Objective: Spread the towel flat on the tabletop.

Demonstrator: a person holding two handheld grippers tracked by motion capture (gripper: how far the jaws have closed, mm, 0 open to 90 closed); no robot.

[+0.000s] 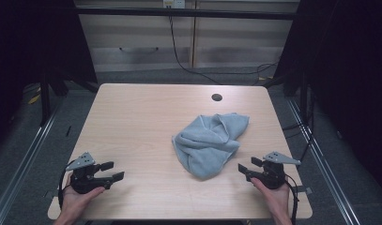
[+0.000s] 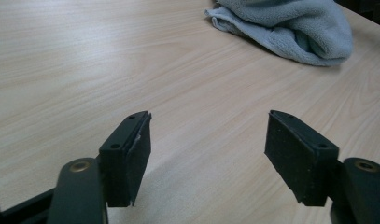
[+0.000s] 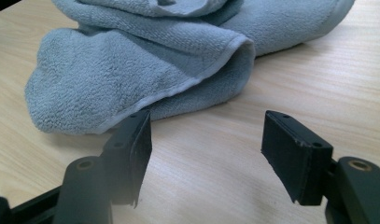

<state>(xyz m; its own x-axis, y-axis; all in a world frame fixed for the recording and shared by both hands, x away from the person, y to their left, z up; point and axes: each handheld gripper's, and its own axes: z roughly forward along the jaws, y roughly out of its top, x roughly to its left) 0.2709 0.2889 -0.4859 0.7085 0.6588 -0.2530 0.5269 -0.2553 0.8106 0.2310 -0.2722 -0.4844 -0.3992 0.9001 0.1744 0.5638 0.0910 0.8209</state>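
Observation:
A crumpled light-blue towel [image 1: 211, 143] lies in a heap right of the table's middle. It shows far off at the upper right in the left gripper view [image 2: 290, 28] and close ahead in the right gripper view [image 3: 145, 60]. My left gripper [image 1: 112, 171] rests near the table's front left corner, open, with bare wood between its jaws [image 2: 207, 154]. My right gripper [image 1: 245, 169] sits at the front right, just short of the towel's near edge, open with nothing between its jaws [image 3: 206, 149].
The light wooden table [image 1: 141, 117] has a round cable hole [image 1: 217, 97] near its far edge. Dark curtains and metal rails flank it, and cables run across the floor behind. A hand [image 1: 76, 201] holds each gripper at the front edge.

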